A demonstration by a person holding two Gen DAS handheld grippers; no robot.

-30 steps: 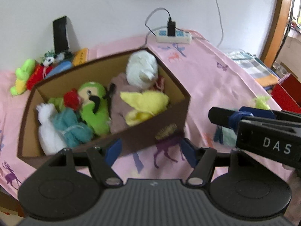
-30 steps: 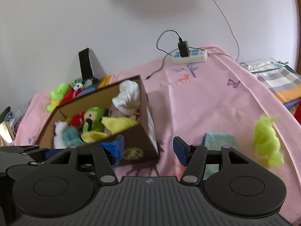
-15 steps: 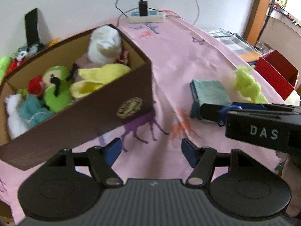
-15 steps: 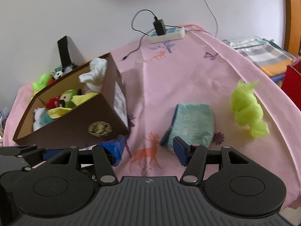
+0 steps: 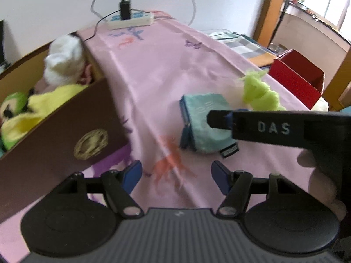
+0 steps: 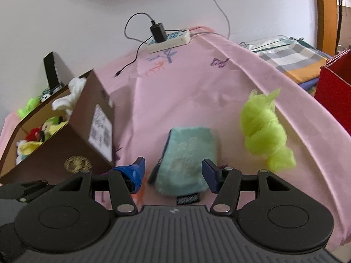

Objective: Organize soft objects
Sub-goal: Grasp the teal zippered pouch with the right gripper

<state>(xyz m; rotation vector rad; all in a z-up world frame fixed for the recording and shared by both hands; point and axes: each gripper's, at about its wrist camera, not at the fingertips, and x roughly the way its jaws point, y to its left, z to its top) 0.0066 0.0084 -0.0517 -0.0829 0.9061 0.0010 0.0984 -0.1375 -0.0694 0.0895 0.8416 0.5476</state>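
A: Right, both tools are over the pink printed tablecloth (image 6: 175, 83), and the right gripper (image 6: 173, 171) has its jaws spread wide, either side of the near end of the flat teal plush pouch (image 6: 186, 153), pads not pressing on it.

B: And the left gripper (image 5: 176, 175)?

A: Jaws spread too, nothing between them, just bare cloth, with the pouch a little ahead and to its right.

B: What could spoil it from here?

A: I'd say a shallow pinch. That pouch looks floppy, so a grab at the end alone could let it sag or slip out. The fluffy lime-green wool twist (image 6: 265, 131) lies near the right edge of the cloth; a careless sweep might nudge it off.

B: And the container?

A: Brown cardboard box (image 6: 72, 144) towards the left edge, already crowded: a white plush (image 5: 64, 62), a yellow soft cloth (image 5: 43, 105), a green plush (image 5: 13, 107), something red. Little room left, so a late arrival may perch on top and tumble.
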